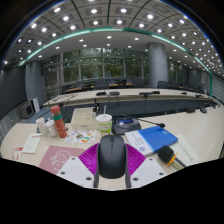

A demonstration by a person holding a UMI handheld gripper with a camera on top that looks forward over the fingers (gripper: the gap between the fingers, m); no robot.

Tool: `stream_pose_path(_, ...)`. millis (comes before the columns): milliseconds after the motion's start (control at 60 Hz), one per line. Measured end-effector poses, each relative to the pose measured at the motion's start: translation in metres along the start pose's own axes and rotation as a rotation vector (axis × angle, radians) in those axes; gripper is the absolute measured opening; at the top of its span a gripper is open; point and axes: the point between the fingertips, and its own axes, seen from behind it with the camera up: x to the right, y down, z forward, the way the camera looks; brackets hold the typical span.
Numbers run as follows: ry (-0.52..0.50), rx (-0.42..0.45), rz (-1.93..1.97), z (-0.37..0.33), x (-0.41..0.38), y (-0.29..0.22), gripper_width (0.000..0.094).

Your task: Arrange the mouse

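Sitting between the two fingers of the gripper (112,172) is a dark grey computer mouse (112,154), its rounded back facing the camera and its scroll wheel pointing away. The purple pads (92,160) on the inner faces of the fingers flank it closely on both sides, but whether they actually press on its shell cannot be told from this angle, nor whether the mouse is lifted or rests on the surface (205,135) below.

Just beyond the fingers the pale surface is crowded. Toward the right lies a blue notebook (157,137) on a white sheet of paper (137,143), and nearer the right finger sits a small yellow and black object (167,156) that is too small to name. Straight ahead of the mouse stands a white paper cup (104,123) with a green band, and beside it a dark boxy item (126,124). To the left a pink booklet (58,157) lies flat, with an orange-red bottle (58,121) standing upright behind it among some smaller clutter that cannot be made out.

Farther back runs a long desk (130,97) carrying a few dark devices, and behind it stretch large windows (105,68) under a ceiling dotted with round lights (95,12).
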Motion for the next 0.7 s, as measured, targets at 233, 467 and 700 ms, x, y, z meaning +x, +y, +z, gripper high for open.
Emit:
stream_pose_path(233, -0.09, -0.044, -0.042, 0.069, -0.177, -0.002, 0.0355)
stream_pose_path(467, -0.103, -0.205, -0.076, 0.142, -0.263, 0.105, 0.0356)
stream_pose_path(700, -0.102, -0.306, -0.091, 0.171, -0.277, 0.163, 0.0471)
